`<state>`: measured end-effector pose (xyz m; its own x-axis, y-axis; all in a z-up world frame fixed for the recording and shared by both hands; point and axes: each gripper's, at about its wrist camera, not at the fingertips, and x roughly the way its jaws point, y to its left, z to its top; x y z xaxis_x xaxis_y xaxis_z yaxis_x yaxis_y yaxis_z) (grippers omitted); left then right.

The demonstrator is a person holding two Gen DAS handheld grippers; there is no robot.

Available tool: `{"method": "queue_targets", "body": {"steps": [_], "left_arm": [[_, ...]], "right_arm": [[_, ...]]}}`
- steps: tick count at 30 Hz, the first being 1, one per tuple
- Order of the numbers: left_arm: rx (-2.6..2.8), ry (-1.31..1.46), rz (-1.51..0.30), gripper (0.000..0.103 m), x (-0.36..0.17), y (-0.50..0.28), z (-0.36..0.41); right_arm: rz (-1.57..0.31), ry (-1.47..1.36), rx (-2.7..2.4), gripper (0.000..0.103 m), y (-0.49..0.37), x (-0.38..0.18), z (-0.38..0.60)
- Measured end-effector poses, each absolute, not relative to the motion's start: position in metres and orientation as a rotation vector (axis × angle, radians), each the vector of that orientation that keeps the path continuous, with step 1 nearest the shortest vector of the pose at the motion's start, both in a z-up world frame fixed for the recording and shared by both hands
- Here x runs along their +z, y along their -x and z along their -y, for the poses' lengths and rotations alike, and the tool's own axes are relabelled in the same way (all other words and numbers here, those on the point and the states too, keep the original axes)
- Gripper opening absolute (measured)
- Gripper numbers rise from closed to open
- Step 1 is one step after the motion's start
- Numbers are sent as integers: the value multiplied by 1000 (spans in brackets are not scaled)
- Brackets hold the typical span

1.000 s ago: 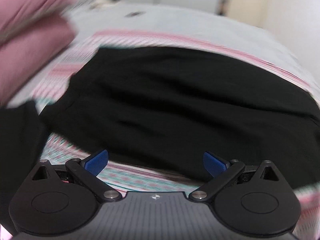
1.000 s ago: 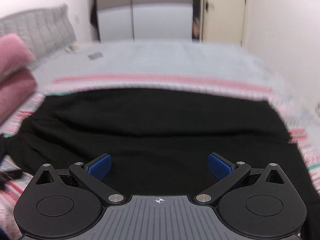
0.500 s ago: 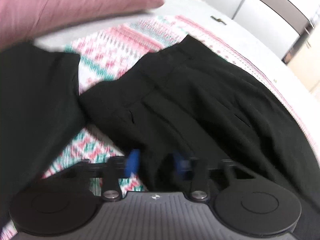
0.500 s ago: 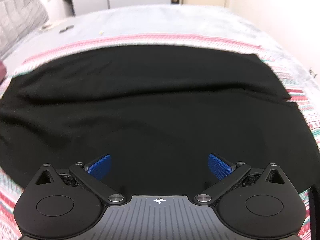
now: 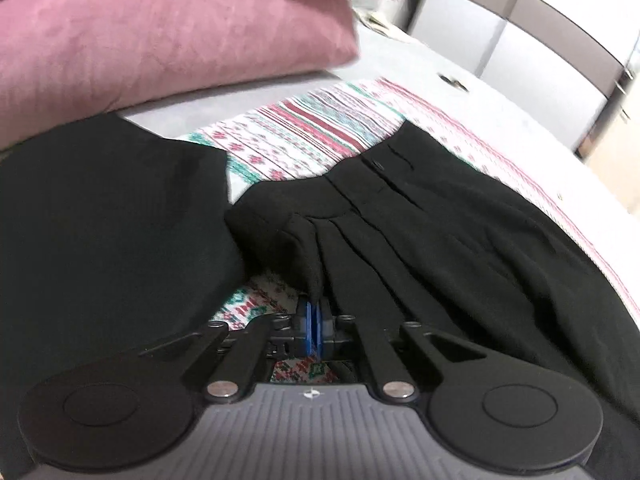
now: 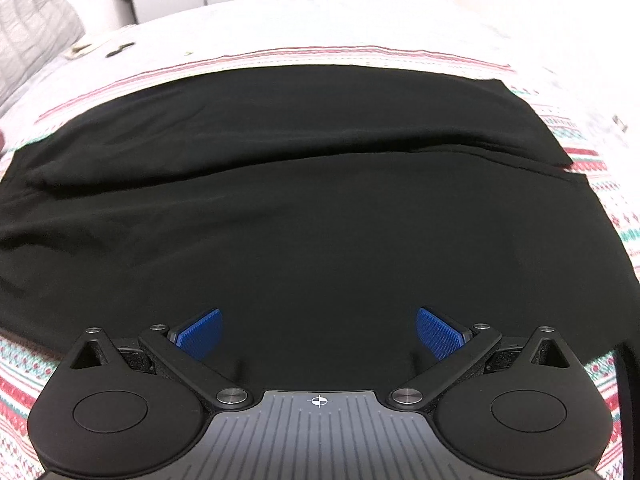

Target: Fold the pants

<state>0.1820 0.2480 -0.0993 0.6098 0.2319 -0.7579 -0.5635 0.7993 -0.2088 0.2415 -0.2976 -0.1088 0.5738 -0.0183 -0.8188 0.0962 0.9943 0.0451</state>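
Black pants [image 5: 440, 232] lie spread on a patterned blanket [image 5: 304, 132] on the bed. My left gripper [image 5: 314, 322] is shut on the near corner of the waistband, and a fold of black cloth rises from its blue pads. The waistband's button shows further up. In the right wrist view the pants' legs [image 6: 304, 200] lie flat across the blanket [image 6: 592, 160]. My right gripper [image 6: 318, 332] is open and empty just above the near leg, its blue pads [image 6: 200, 332] wide apart.
Pink pillows [image 5: 152, 28] are stacked at the far left. Another dark garment [image 5: 100, 220] lies left of the waistband. A grey bedspread [image 6: 280, 20] stretches beyond the blanket toward wardrobes [image 5: 540, 28] and a door.
My left gripper moved to the waistband corner and shut on it. My right gripper came lower and closer over the legs and stayed open.
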Motion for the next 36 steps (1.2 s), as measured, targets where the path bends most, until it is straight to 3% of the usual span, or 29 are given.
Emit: {"method": "queue_targets", "body": {"steps": [7, 9, 10, 11, 15, 17, 21, 23, 27, 30, 36], "left_arm": [[433, 420, -806, 33, -86, -173, -241], [388, 399, -824, 48, -75, -170, -237], [394, 407, -803, 63, -69, -165, -236], [404, 407, -781, 70, -63, -161, -234], [365, 350, -714, 74, -46, -170, -218], [289, 334, -763, 81, -48, -192, -204], [127, 297, -845, 84, -52, -239, -166], [81, 230, -835, 94, -56, -260, -149], [88, 101, -913, 95, -100, -293, -138], [102, 206, -1016, 95, -132, -306, -150], [118, 158, -985, 95, -129, -320, -150]], "right_arm": [[-953, -184, -147, 103, -244, -107, 324], [-947, -200, -159, 103, -241, -106, 328], [-945, -202, -161, 103, -240, -105, 329], [-944, -197, -162, 103, -240, -105, 328], [-941, -152, -135, 103, -243, -105, 317], [-949, -132, -131, 103, -247, -108, 311], [-982, -112, -126, 103, -254, -119, 303], [-993, -99, -133, 103, -258, -124, 301], [-1004, -88, -112, 103, -270, -131, 296], [-1006, -109, -91, 103, -282, -139, 296], [-968, -16, -74, 103, -304, -150, 277]]}}
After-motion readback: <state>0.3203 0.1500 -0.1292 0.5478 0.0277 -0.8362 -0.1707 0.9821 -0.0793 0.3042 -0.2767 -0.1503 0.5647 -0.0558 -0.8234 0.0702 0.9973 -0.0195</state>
